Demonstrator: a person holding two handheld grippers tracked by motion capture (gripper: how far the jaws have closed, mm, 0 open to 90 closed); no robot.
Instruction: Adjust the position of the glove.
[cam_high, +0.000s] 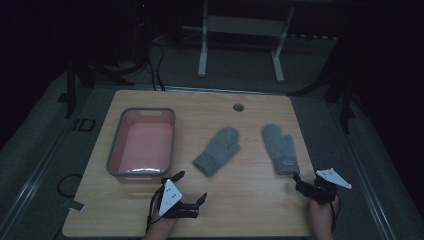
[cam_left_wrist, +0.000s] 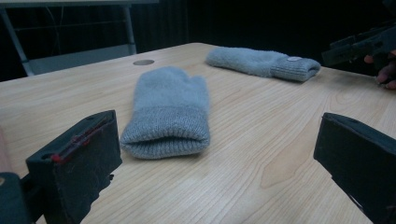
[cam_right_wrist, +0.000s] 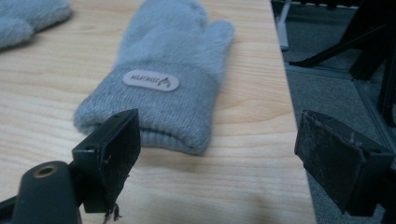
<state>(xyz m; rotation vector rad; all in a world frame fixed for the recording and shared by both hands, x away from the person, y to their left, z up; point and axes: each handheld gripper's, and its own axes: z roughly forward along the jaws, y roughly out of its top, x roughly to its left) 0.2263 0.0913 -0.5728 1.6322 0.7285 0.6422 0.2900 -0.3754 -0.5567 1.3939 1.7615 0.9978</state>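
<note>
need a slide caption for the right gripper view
Open right gripper facing the cuff of a grey mitten near the table edge.

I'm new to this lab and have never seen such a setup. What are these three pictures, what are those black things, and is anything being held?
A person sits at a wooden table with a hand-held two-jaw gripper in each hand. The high view looks down on the table from above. The other two come from cameras riding on each gripper, looking out between its black jaws. On the table lie a pink tub and two grey mittens. The left gripper faces the left mitten; the right gripper is near the cuff of the right mitten, which bears a small label. Both grippers are open and hold nothing.
</note>
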